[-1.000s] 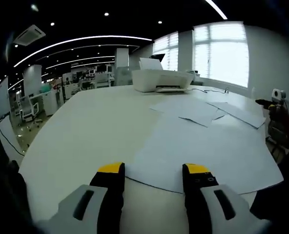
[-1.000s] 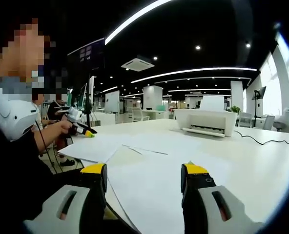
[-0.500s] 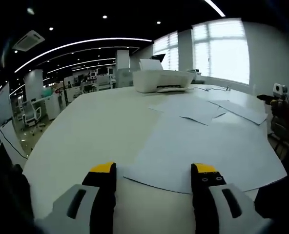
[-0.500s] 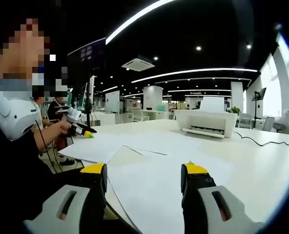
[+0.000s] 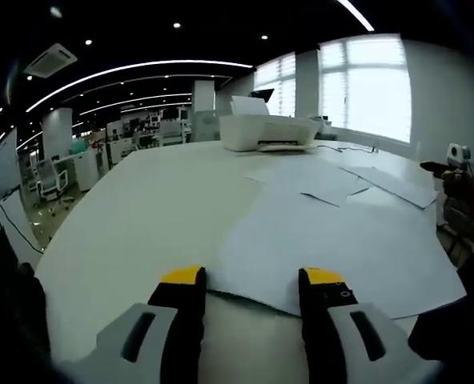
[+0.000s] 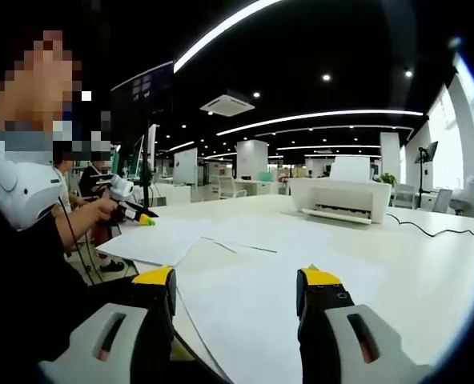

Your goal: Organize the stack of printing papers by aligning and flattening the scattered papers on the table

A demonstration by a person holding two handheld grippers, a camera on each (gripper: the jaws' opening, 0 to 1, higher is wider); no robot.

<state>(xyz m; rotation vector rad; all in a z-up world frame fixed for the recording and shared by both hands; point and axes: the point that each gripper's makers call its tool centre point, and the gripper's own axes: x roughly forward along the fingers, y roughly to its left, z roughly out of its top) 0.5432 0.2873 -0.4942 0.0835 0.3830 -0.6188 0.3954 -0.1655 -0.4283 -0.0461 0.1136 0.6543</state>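
White paper sheet (image 5: 333,240) lies dead ahead of your left tongs (image 5: 249,280), near edge between gaping jaws; right tongs (image 6: 237,280) likewise agape.

Open-plan office; printer (image 5: 265,130); desks (image 5: 77,164)

The left gripper (image 5: 253,282) hangs low over the surface's near edge, jaws parted, yellow tips level and holding nothing. The right gripper (image 6: 237,282) sits the same way at its own edge, jaws apart and empty. A person's hand (image 6: 102,210) grips another gripper at the far left.
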